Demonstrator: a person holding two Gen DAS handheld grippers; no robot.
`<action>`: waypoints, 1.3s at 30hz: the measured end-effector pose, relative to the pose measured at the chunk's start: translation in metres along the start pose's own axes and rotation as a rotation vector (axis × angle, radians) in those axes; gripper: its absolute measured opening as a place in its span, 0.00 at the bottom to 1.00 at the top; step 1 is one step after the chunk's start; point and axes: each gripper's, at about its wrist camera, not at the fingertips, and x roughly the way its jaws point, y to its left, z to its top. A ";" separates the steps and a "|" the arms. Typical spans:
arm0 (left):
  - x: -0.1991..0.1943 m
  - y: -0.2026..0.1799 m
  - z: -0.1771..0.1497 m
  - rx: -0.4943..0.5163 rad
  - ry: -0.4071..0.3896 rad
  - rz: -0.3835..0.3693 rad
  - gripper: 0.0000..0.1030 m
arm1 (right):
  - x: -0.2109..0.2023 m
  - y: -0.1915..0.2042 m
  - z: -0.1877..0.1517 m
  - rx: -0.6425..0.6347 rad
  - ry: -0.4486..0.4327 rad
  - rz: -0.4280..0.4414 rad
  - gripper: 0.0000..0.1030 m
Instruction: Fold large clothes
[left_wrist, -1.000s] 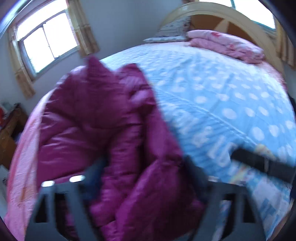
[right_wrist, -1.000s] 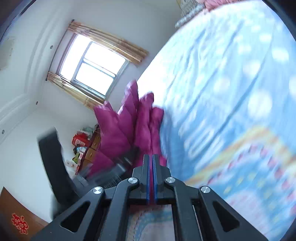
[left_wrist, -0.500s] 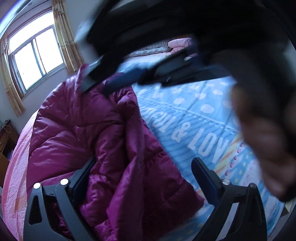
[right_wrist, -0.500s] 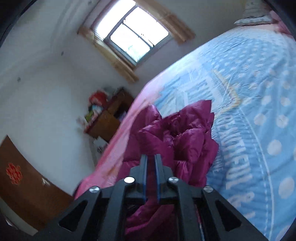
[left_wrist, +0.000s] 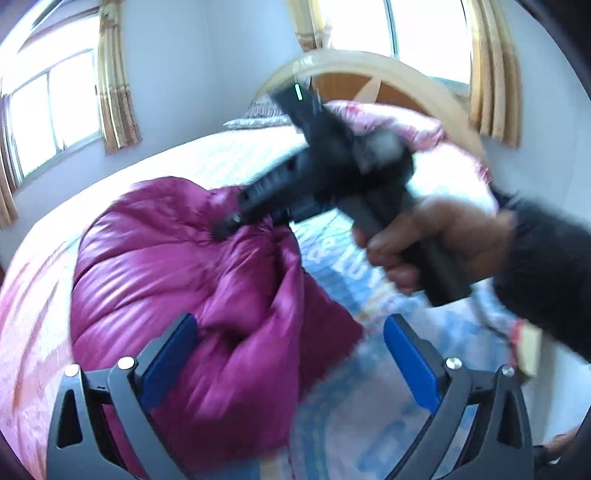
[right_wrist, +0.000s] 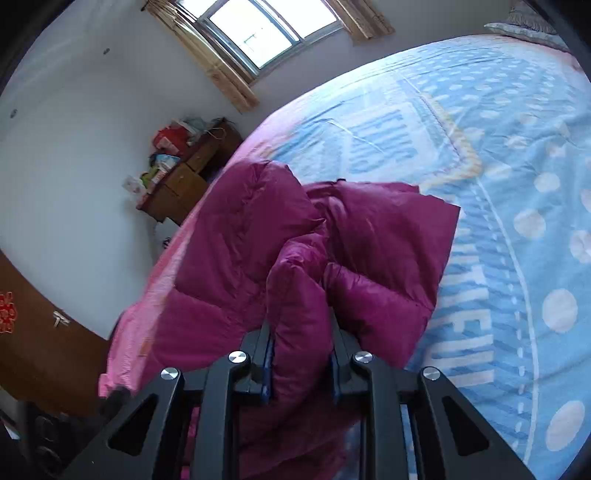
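A magenta puffer jacket (left_wrist: 177, 266) lies bunched on the bed near its left edge; it also shows in the right wrist view (right_wrist: 332, 243). My left gripper (left_wrist: 291, 354) is open and empty, its blue pads wide apart, the left pad touching the jacket's lower part. My right gripper (right_wrist: 301, 354) is shut on a thick fold of the jacket. In the left wrist view the right gripper (left_wrist: 229, 225) shows from outside, held in a hand, its tips pinching the jacket's top.
The bed has a blue dotted cover (right_wrist: 498, 147) with a pink border. Pink folded bedding (left_wrist: 406, 122) lies by the wooden headboard. A cluttered wooden dresser (right_wrist: 184, 173) stands at the bed's left by the window.
The right gripper, shut tight before, now clamps a fold of the jacket. The left gripper stayed open and tilted up; the jacket's top is gathered up.
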 end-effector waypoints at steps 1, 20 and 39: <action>-0.012 0.008 -0.003 -0.032 -0.013 -0.022 1.00 | 0.002 -0.003 -0.002 0.012 -0.015 -0.005 0.22; 0.049 0.128 0.013 -0.392 0.150 0.329 1.00 | -0.052 -0.020 -0.057 0.148 -0.145 -0.053 0.35; 0.055 0.148 -0.001 -0.549 0.167 0.314 1.00 | -0.058 0.052 -0.154 0.030 -0.004 0.014 0.35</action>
